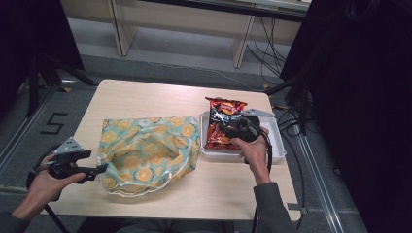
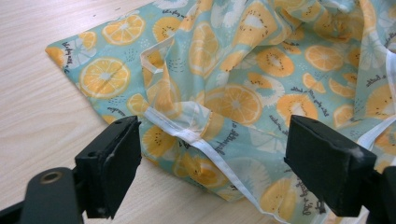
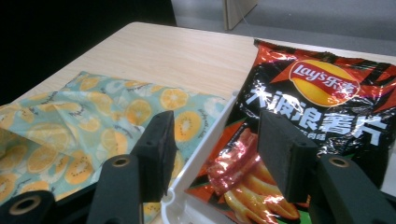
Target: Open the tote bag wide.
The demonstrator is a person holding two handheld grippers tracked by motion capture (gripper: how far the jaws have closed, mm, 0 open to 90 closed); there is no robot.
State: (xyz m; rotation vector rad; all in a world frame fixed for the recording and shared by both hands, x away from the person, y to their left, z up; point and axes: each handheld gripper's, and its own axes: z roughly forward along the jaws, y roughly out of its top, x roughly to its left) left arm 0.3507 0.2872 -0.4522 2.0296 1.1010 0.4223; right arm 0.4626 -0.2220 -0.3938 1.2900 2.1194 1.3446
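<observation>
At mid-frame in the high view lies a soft lemon-print bag (image 1: 148,153), crumpled flat on the table (image 1: 145,94). At its lower left the left gripper (image 1: 99,170) hangs released, jaws spread either side of the white-taped hem (image 2: 187,135). That hem looks the best hold: thin limp fabric, likely light and apt to slide. To the right, a chip packet (image 1: 221,124) lies in a white tray (image 1: 277,153); the right gripper (image 3: 212,154) hovers unclenched over its lower edge. The packet is probably light, crinkly, slippery and crushable, so pinch a seam.
</observation>
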